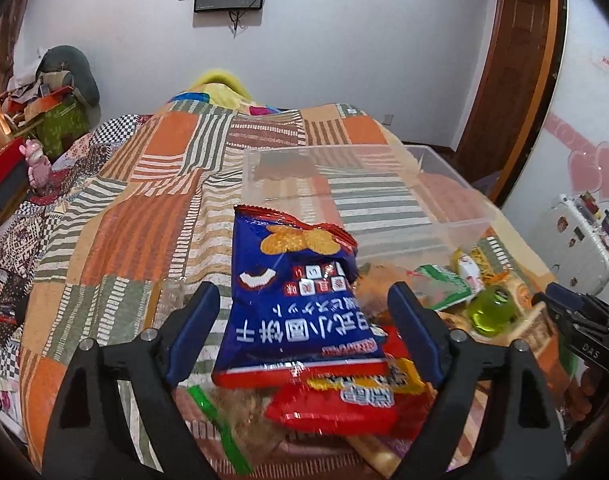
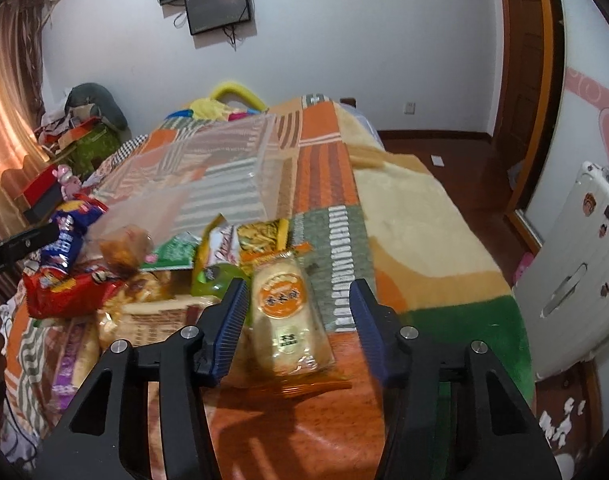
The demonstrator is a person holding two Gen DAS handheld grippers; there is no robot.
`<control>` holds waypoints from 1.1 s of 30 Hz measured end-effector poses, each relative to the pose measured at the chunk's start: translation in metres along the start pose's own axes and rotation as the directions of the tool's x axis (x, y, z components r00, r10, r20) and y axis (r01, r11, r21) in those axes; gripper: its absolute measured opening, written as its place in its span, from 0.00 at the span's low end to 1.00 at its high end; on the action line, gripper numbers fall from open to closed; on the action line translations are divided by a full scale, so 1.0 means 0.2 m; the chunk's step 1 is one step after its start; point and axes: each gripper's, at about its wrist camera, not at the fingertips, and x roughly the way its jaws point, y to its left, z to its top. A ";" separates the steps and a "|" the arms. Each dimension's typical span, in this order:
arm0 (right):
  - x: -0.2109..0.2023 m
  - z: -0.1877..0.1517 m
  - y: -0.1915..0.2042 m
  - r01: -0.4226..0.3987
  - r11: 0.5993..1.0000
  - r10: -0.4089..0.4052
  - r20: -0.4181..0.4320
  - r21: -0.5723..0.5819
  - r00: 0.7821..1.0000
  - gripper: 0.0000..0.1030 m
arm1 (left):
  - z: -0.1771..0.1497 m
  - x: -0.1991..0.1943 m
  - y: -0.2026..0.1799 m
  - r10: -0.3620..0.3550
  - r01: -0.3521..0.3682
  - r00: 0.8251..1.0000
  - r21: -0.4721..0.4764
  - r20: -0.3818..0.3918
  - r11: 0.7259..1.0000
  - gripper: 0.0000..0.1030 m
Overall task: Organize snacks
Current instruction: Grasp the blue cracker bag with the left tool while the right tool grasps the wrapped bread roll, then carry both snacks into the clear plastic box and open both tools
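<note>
A pile of snack packets lies on a patchwork bedspread. In the left wrist view my left gripper (image 1: 304,312) is open, its fingers on either side of a blue cracker bag (image 1: 294,300) that rests on a red packet (image 1: 336,404). A clear plastic bin (image 1: 356,188) stands just beyond. In the right wrist view my right gripper (image 2: 300,304) is open around a pale rice-cracker packet with an orange label (image 2: 284,316) lying flat on the bed. The blue bag (image 2: 70,232) and the bin (image 2: 208,168) also show there, to the left.
A green jelly cup (image 1: 490,310), a green packet (image 1: 444,284) and other snacks lie right of the blue bag. A bedside table with boxes and a pink toy (image 1: 36,164) stands left. A white suitcase (image 2: 576,272) stands right of the bed.
</note>
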 end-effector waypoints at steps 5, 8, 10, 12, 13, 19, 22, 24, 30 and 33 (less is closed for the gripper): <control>0.03 -0.02 0.00 -0.033 0.999 0.032 -0.035 -0.019 0.999 0.48 | 0.00 0.10 0.03 0.043 -0.043 0.999 -0.004 -0.027 0.999 0.85; 0.05 -0.04 0.02 -0.040 0.998 0.037 -0.050 -0.049 0.998 0.48 | -0.01 0.14 0.05 0.032 -0.033 0.999 -0.025 -0.040 0.999 0.85; 0.06 -0.04 0.01 -0.058 0.997 0.056 -0.057 -0.043 0.997 0.48 | -0.02 0.15 0.05 0.022 -0.024 0.999 -0.032 -0.040 0.999 0.85; 0.07 -0.03 0.00 -0.076 0.997 0.074 -0.066 -0.025 0.995 0.48 | -0.02 0.15 0.05 0.018 -0.019 0.999 -0.025 -0.038 1.000 0.84; 0.08 -0.02 0.00 -0.083 0.996 0.082 -0.068 -0.017 0.994 0.48 | -0.03 0.15 0.04 0.016 -0.016 0.999 -0.021 -0.036 1.000 0.81; 0.10 -0.02 -0.01 -0.112 0.993 0.110 -0.091 -0.019 0.990 0.41 | -0.04 0.14 0.01 0.017 -0.017 0.999 0.001 -0.033 1.000 0.65; 0.10 -0.01 -0.01 -0.091 0.996 0.090 -0.094 -0.009 0.992 0.33 | -0.04 0.12 0.01 0.013 -0.013 1.000 0.003 -0.029 1.000 0.60; 0.08 0.00 -0.02 -0.052 0.999 0.051 -0.080 -0.005 0.995 0.32 | -0.03 0.09 0.01 -0.007 0.007 1.000 -0.004 -0.022 1.000 0.57; 0.00 0.05 -0.06 -0.054 0.998 0.055 -0.020 0.028 0.998 0.32 | 0.01 0.00 0.03 -0.021 0.021 0.999 -0.005 0.025 1.000 0.56; -0.05 0.11 -0.04 -0.064 0.998 0.064 0.020 0.022 0.998 0.32 | 0.05 -0.06 0.03 -0.041 0.042 0.998 -0.011 0.049 0.999 0.56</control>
